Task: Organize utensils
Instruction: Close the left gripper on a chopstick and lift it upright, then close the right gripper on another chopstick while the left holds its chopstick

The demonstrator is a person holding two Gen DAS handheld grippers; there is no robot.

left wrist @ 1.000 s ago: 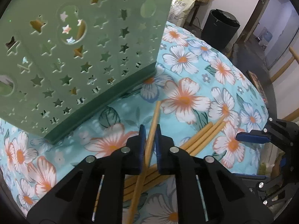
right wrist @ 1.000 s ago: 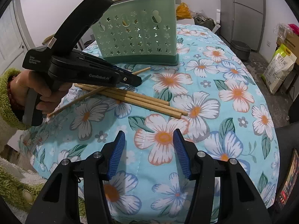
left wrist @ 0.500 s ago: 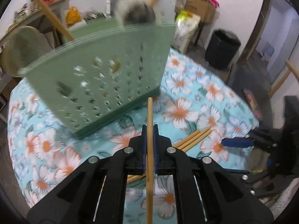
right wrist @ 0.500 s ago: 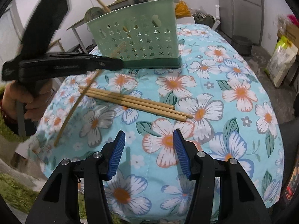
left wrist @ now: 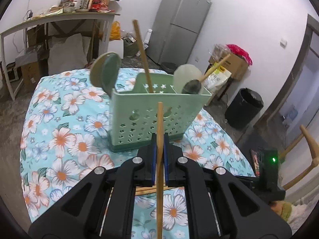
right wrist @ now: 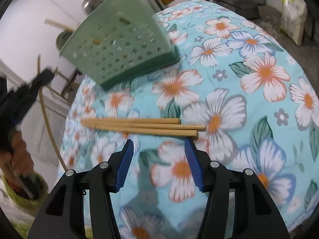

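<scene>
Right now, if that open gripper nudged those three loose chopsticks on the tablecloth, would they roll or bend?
The three chopsticks look like stiff, straight wood, so they probably won't bend. Their ends look round, so they might roll, though the soft flowered cloth would likely slow them.

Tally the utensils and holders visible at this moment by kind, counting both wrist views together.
Chopsticks lying on the cloth: 3
Chopstick held in the left gripper: 1
Chopstick standing in the green caddy: 1
Ladle in the caddy: 1
Green caddy: 1
Total: 7
</scene>
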